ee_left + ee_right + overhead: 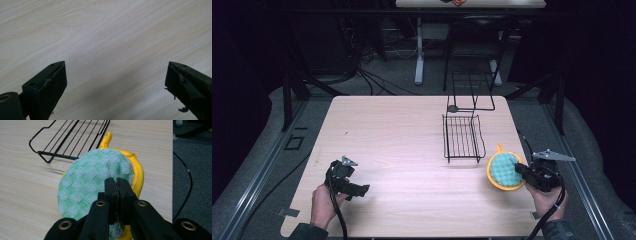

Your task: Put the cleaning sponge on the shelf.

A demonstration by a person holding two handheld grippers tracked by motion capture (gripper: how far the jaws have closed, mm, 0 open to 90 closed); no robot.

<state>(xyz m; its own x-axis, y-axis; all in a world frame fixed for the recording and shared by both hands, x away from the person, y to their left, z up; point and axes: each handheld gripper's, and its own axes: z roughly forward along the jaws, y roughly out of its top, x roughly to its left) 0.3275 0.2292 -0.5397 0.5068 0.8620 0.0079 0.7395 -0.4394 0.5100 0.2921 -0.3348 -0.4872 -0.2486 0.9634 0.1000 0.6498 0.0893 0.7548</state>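
A round green checked pot holder (504, 169) with a yellow rim and loop lies near the table's right edge. My right gripper (521, 172) is shut on its near edge; in the right gripper view the jaws pinch the green cloth (85, 185) at the gripper (117, 185) tips. A black wire rack (462, 137) sits just beyond the pot holder (75, 135). My left gripper (360, 190) is held low over the front left of the table, open, with bare wood between its fingers (47, 85).
The light wooden table (402, 150) has wide free room in its middle and left. A second black wire frame (472, 95) stands upright at the back right. The table's right edge (172, 170) runs close beside the pot holder, with dark floor and a cable beyond.
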